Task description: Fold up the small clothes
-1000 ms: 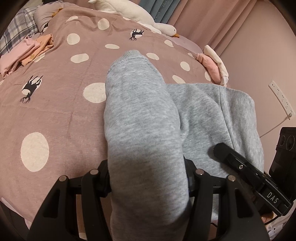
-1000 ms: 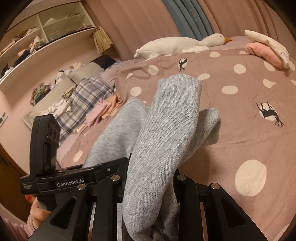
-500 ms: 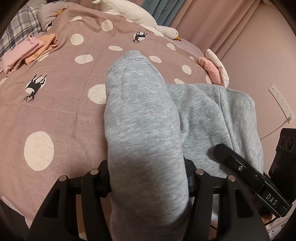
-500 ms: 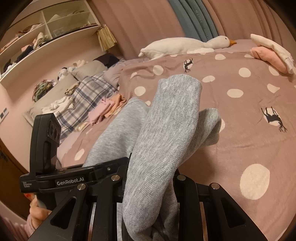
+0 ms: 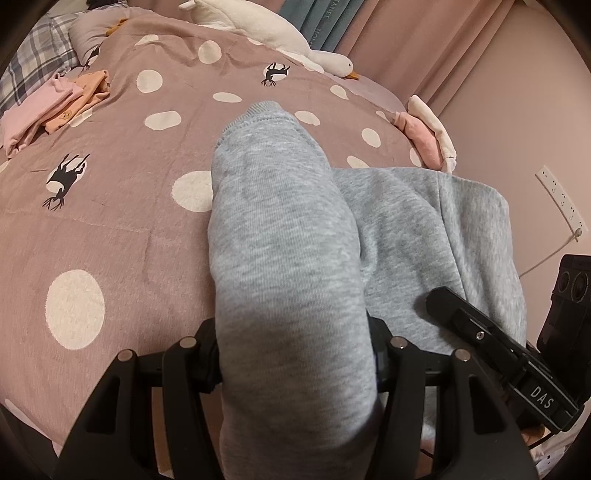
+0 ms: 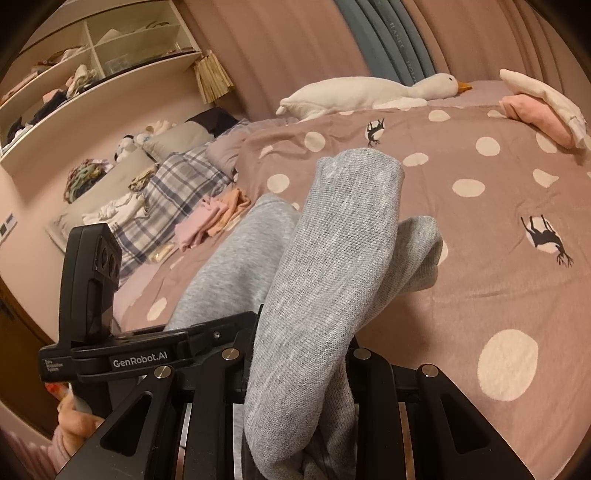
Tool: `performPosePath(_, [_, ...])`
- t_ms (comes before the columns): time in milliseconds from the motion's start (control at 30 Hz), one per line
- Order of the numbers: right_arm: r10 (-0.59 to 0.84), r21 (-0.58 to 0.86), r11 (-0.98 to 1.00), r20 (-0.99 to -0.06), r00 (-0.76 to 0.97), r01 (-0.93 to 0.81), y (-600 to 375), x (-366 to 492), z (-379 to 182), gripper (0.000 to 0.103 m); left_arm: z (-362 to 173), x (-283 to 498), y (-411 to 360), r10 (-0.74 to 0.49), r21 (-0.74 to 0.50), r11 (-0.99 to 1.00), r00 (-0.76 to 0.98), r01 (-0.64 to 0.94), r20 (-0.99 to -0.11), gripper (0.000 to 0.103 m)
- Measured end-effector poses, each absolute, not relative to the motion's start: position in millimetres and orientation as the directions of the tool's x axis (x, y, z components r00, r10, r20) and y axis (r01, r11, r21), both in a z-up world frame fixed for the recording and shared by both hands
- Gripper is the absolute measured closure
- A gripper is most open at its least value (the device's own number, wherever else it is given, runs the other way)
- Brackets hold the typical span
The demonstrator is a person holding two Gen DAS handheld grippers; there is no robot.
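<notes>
1. Since the earlier frames the view over the bed (image 5: 122, 229) has slid a little: the pink and orange clothes (image 5: 55, 107) and the plush goose (image 5: 266, 26) sit lower and further right in the left wrist view, while the grey garment (image 5: 288, 258) keeps the same place between the fingers of both grippers.
2. The left gripper (image 5: 295, 354) pinches a thick roll of the grey garment; the cloth fills the gap between its fingers and drapes forward over them, its ribbed cuff end pointing up the bed.
3. The right gripper (image 6: 299, 373) pinches another fold of the same garment (image 6: 332, 266), its fingers drawn close on the cloth, and a second grey fold hangs just beside it to the right.
4. In the left wrist view the rest of the garment spreads to the right, lying on the dotted cover near the bed's edge, with the right gripper's black body (image 5: 495, 347) touching it.
5. In the right wrist view the left gripper's body (image 6: 122, 343) sits at lower left, with a hand (image 6: 74, 424) below it.
6. A folded pink and cream pile (image 6: 543, 107) lies at the far corner of the bed, well apart from the grey garment.
7. The goose (image 6: 369, 92) lies along the curtain side; shelves (image 6: 92, 66) with clutter stand beyond the plaid pillow (image 6: 177, 188).
</notes>
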State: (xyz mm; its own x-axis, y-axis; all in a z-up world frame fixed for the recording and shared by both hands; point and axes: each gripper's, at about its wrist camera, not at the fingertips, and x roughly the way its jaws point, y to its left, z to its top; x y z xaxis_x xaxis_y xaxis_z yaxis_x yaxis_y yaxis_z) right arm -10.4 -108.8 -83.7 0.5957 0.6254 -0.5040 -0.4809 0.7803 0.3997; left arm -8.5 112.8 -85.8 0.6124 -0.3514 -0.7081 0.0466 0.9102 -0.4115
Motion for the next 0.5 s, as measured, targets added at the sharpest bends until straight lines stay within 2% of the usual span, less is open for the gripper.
performPosePath(500, [0.616,0.393,0.788,-0.509,0.601,-0.474,-113.8,1.0,-85.2,0.076,-86.5,4.9,104.2,-0.351,-0.404,0.913,0.611,0.055,-0.71,0.046])
